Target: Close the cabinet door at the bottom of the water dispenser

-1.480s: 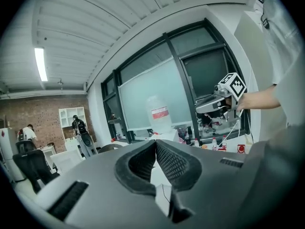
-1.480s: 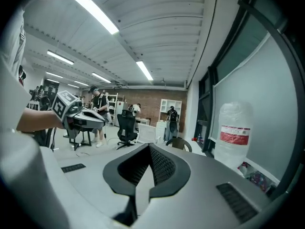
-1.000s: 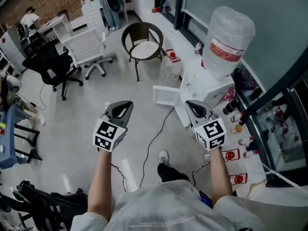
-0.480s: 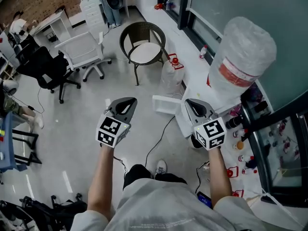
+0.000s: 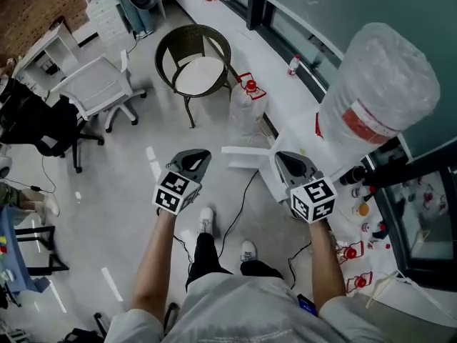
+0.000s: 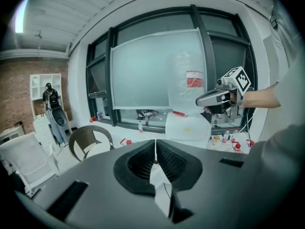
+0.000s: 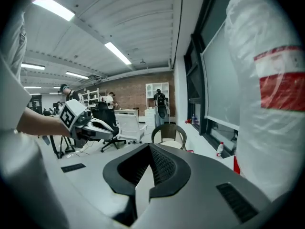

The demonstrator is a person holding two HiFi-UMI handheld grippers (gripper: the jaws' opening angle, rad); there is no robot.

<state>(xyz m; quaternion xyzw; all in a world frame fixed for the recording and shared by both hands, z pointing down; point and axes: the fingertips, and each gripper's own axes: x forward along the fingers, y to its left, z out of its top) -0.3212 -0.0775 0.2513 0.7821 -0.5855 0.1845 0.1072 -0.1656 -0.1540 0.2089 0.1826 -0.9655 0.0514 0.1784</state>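
Observation:
The white water dispenser (image 5: 308, 147) stands at the right against the window, with a big clear bottle (image 5: 378, 84) on top. Its white cabinet door (image 5: 246, 157) sticks out to the left, open, low by the floor. My right gripper (image 5: 285, 156) hangs above the dispenser's front, just right of the door, jaws shut and empty. Left of the door's free edge and apart from it, my left gripper (image 5: 198, 153) is shut with nothing in it. The left gripper view shows its pads closed (image 6: 155, 144) and the dispenser (image 6: 188, 128) ahead. In the right gripper view the bottle (image 7: 271, 94) fills the right side, with the jaws (image 7: 150, 147) shut.
A round wicker chair (image 5: 193, 56) and a clear water jug (image 5: 246, 106) stand beyond the door. A white office chair (image 5: 96, 84) is at the left. A black cable (image 5: 232, 209) crosses the floor near my feet. Small bottles and red items (image 5: 357, 249) lie right of the dispenser.
I have stepped toward the dispenser, and both grippers have come forward and lower. The open door now lies between the two grippers. Both stay shut.

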